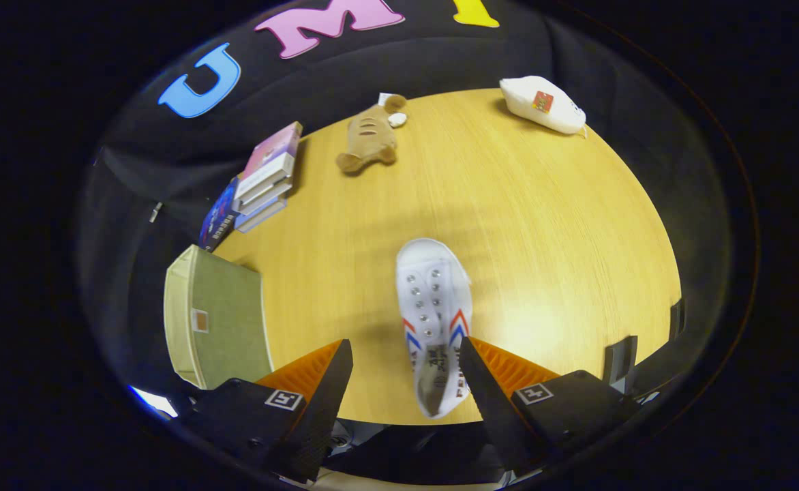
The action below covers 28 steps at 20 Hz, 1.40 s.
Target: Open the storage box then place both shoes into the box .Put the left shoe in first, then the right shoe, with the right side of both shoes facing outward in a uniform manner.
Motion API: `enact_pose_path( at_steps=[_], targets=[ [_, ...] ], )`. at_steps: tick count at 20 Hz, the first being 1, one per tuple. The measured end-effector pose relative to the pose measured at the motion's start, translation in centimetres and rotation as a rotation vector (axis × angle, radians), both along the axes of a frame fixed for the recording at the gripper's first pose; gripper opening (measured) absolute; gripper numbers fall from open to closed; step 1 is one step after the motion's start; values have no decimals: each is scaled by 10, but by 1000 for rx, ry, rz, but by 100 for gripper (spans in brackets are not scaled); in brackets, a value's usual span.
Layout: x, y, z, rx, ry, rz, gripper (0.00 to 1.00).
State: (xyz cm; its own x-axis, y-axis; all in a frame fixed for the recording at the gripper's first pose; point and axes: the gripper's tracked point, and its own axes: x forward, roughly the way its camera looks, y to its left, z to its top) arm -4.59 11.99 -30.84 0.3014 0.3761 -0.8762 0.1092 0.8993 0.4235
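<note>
A white canvas shoe (pixel 433 307) with red and blue side stripes lies on the wooden table (pixel 563 225) near its front edge, toe pointing away from me. My gripper (pixel 405 344) is open above it. The shoe's heel end sits between the fingers, close against the right finger (pixel 485 382) and well apart from the left one. A second white shoe (pixel 543 103) with a red patch lies at the far right back of the table. The green fabric storage box (pixel 219 320) with a pale rim stands to the left of my left finger, at the table's left edge; its top looks shut.
A stack of books (pixel 263 181) sits at the back left of the table, beyond the box. A brown plush toy (pixel 370 136) lies at the back middle. Bare tabletop stretches between the near shoe and the far one.
</note>
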Motion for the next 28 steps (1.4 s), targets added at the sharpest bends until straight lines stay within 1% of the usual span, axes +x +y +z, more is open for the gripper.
enact_pose_path(
  at_steps=[3,6,10,11,12,14,15,18,19,20,23,28],
  targets=[
    [-8,-15,-37,-39,53,2,94],
    [-9,-19,-61,-43,93,-2,94],
    [-7,-8,-80,-43,118,50,94],
    [-6,-5,-84,-47,120,66,90],
    [-5,-3,-89,-50,121,78,89],
    [-1,1,-97,-52,122,86,81],
    [-2,7,-102,-32,147,90,61],
    [2,-3,-92,-24,164,69,30],
    [3,-1,-90,-10,153,72,17],
    [0,-3,-89,-17,147,87,15],
    [-12,-5,-79,-14,147,97,14],
    [-11,17,-30,104,133,39,14]
  ],
)
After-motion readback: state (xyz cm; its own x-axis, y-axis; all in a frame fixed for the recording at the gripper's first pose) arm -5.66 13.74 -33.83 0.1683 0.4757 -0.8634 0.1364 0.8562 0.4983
